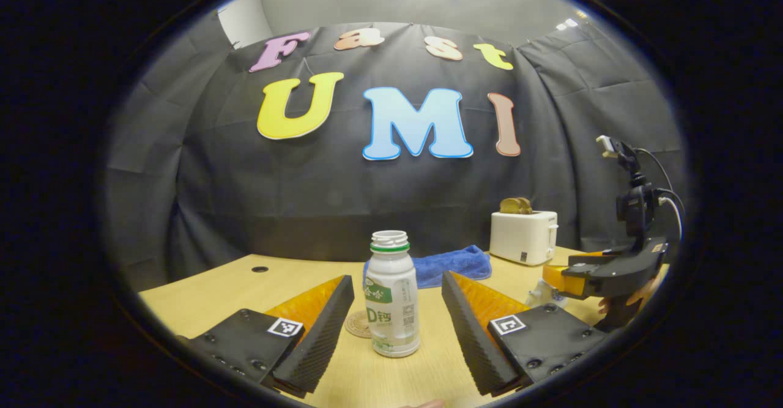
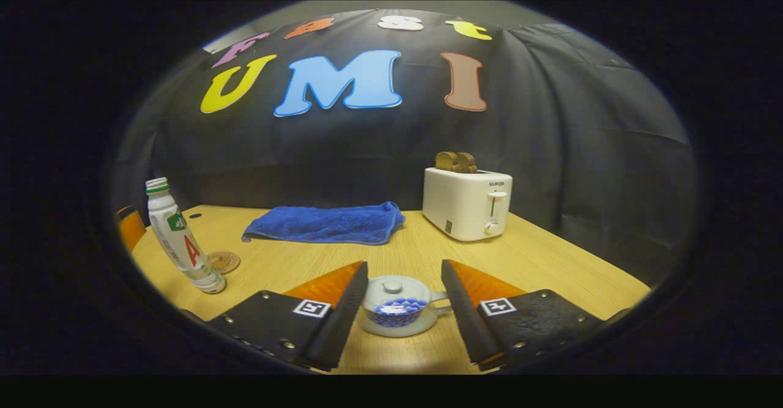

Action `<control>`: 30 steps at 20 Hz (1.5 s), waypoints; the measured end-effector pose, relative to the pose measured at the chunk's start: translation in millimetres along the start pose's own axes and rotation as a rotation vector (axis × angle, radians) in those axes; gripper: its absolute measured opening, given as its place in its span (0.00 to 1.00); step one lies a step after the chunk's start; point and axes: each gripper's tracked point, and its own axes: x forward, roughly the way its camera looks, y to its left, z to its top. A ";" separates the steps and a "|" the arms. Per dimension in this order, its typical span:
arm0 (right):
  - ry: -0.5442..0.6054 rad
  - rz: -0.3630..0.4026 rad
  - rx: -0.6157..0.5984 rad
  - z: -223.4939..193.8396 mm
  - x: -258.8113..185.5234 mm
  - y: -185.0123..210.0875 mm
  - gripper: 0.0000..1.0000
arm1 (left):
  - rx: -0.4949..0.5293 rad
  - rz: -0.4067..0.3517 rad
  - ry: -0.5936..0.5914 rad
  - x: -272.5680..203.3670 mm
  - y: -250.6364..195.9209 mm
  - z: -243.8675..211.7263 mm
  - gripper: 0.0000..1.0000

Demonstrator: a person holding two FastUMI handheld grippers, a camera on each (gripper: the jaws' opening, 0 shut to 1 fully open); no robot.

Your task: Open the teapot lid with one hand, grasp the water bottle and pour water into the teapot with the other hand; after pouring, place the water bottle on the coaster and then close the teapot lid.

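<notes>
In the left gripper view a white water bottle with a green label and no cap stands upright on the table. My left gripper is open, one finger on each side of the bottle with a gap on both sides. A round coaster lies just behind the bottle to its left. In the right gripper view a small white teapot with a blue pattern sits with its lid on. My right gripper is open around the teapot without touching it. The bottle and coaster stand far left.
A blue towel lies at the back of the wooden table. To its right stands a white toaster with toast in its slots. The right gripper, held by a hand, is at the right edge of the left gripper view.
</notes>
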 end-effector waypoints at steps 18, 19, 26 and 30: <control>-0.129 0.014 -0.027 37.3 -16.5 7.6 0.01 | -0.044 -0.022 0.029 3.9 1.1 -14.9 1.00; -0.133 0.023 -0.031 38.7 -20.1 11.2 0.01 | -0.052 -0.025 0.038 6.9 -0.1 -18.4 1.00; -0.172 0.058 -0.050 50.6 -38.2 24.6 0.01 | -0.038 -0.017 0.104 31.6 6.3 -50.5 0.95; -0.166 0.070 -0.052 49.0 -40.1 28.4 0.01 | -0.009 -0.014 0.112 44.3 5.5 -59.4 1.00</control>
